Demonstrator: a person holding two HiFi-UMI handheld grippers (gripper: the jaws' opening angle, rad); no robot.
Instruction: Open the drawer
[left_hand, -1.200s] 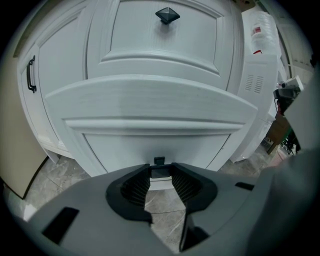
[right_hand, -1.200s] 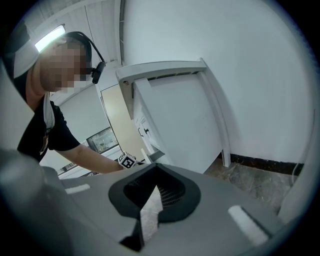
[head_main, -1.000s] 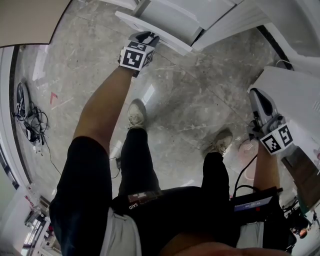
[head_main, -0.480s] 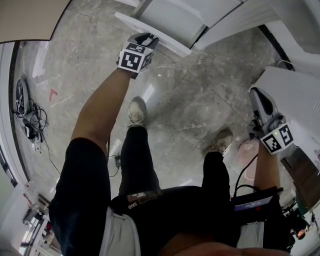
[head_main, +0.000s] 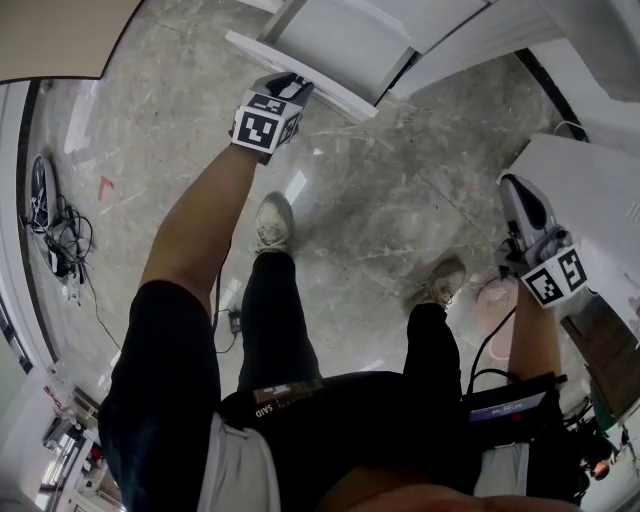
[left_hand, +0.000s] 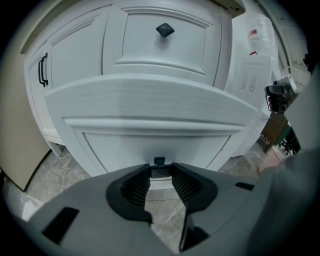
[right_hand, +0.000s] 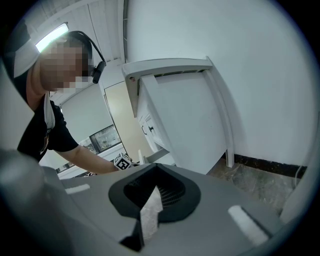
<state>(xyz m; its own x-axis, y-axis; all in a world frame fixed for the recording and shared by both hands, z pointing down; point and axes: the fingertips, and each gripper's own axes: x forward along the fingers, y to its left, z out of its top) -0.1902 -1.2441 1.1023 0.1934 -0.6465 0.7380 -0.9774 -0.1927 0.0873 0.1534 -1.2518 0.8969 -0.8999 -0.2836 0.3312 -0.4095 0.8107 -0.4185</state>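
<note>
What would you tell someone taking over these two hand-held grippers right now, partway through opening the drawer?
Left gripper: jaws shut on the dark knob of the lower drawer.
Right gripper: jaws together, empty, held off to the side.
Done: the lower drawer's front stands out from the cabinet, partly open. The upper drawer looks closed.
Left to do: probably pull the knob straight out until the drawer is fully open, then release.

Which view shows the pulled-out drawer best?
The left gripper view: the drawer front fills the frame, and its knob is clamped at the left gripper tips. The head view shows only its top edge and inside from above. The right gripper view shows it small, far off and side-on.
</note>
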